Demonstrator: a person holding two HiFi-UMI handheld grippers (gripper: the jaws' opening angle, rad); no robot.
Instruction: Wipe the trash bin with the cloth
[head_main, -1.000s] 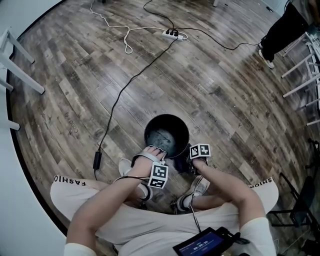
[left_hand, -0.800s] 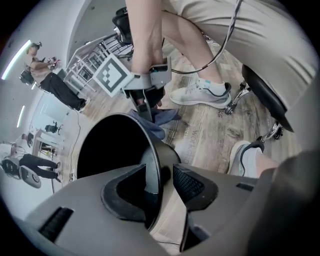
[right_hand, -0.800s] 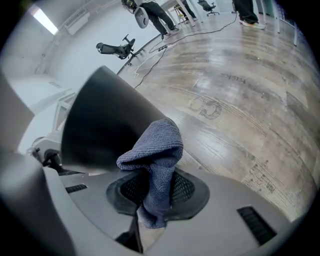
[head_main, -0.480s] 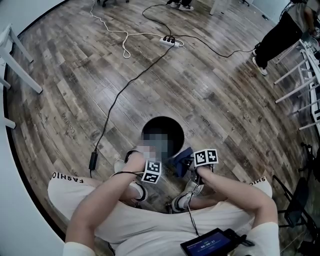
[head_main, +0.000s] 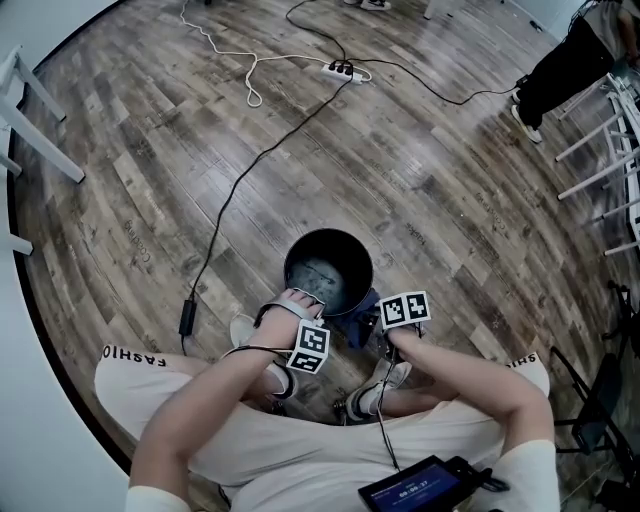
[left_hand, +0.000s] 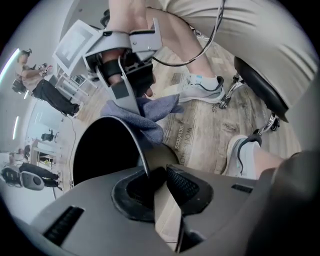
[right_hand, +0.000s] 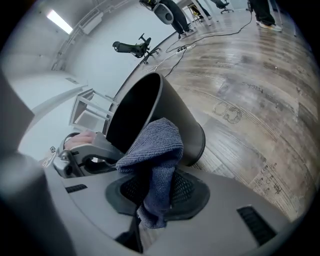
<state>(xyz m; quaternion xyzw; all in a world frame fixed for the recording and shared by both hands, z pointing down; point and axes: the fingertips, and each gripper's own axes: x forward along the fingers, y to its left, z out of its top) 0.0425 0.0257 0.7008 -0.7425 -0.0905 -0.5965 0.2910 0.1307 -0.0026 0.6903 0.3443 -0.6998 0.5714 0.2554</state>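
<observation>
Dark grey plastic makes up the round, open-topped trash bin (head_main: 330, 272), which stands on the weathered wooden plank floor (head_main: 450, 180) just ahead of the seated person's white shoes (head_main: 385, 385). The left hand-held gripper (head_main: 303, 297) points steeply down at the bin's near left rim. In the left gripper view its jaws have just been closing and now pinch the thin rim wall between their ribbed pads, one pad inside the bin and one outside. The right hand-held gripper (head_main: 378, 318) sits at the bin's near right side, its marker cube facing up. Its jaws are pressed together on a blue-grey woven cloth (right_hand: 156, 142): a short tail hangs below the pads, and the bunched upper part lies against the outside of the bin's wall, just under the rim. In the head view the cloth shows as a blue patch touching the bin, just beside the right gripper's cube. The bin's bottom shows pale streaks. A thin black cable (head_main: 240, 190) runs over the floor from beside the person's left knee toward a white power strip (head_main: 342, 68) near the floor's far edge. A black-padded stool (left_hand: 260, 92) with a chrome base stands beside the shoes. Another person in dark trousers (head_main: 565, 65) stands at the floor's far right corner
</observation>
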